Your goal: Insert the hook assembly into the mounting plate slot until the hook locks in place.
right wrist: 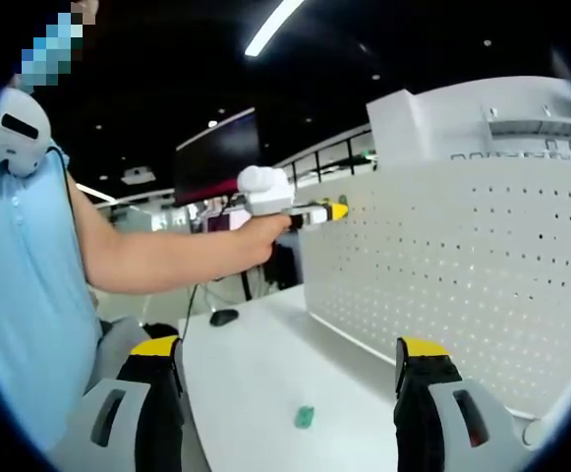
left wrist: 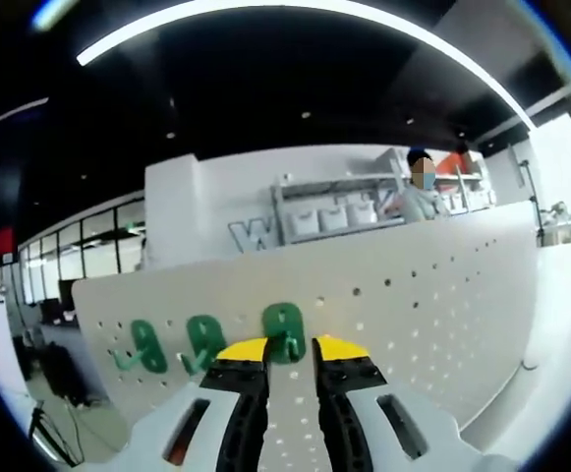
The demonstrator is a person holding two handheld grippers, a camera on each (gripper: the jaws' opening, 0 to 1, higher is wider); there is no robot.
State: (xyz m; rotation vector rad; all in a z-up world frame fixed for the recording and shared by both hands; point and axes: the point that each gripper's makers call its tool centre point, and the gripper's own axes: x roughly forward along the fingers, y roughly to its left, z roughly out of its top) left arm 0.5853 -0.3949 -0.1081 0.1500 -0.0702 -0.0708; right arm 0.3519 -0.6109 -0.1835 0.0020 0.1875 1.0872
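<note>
My left gripper was nearly clenched around the third green hook on the white pegboard, two hooks mounted toward nine o'clock, while my right gripper hung released above a spare hook at six o'clock on the table, so seating looked unfinished.

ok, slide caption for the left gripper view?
Left gripper at the third green hook on the white pegboard, two hooks already mounted.

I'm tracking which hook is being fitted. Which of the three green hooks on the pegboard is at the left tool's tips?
The rightmost green plastic hook on the white perforated pegboard: it sits between the left tool tips; the other two hang further left.
</note>
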